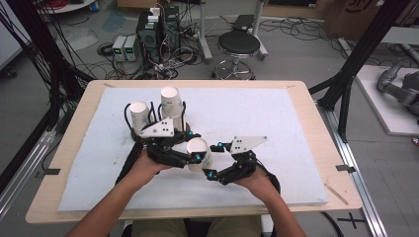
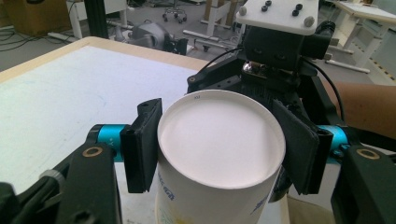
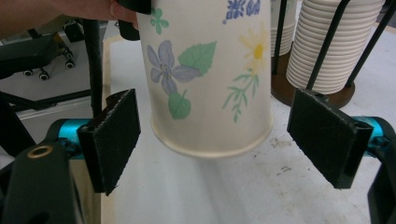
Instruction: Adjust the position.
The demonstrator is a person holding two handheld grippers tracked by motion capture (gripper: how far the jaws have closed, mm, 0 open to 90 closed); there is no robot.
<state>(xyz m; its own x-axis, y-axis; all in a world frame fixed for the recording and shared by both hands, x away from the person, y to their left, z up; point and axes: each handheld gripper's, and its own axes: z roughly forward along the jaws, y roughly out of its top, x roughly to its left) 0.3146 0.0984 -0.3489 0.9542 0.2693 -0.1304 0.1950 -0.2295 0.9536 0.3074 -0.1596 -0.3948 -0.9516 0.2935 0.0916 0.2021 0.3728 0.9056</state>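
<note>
A white paper cup printed with flowers is held off the table by my left gripper, which is shut on it. In the left gripper view the cup's flat base faces the camera, with a pad pressed on either side. My right gripper stands open just right of the cup, facing the left one. In the right gripper view its pads flank the cup's lower end without touching it. Two stacks of cups stand in a black wire holder behind.
A white mat covers the wooden table. The nearer cup stack rises close behind the held cup, on a round brown base. A stool, computers and cables are on the floor beyond the table.
</note>
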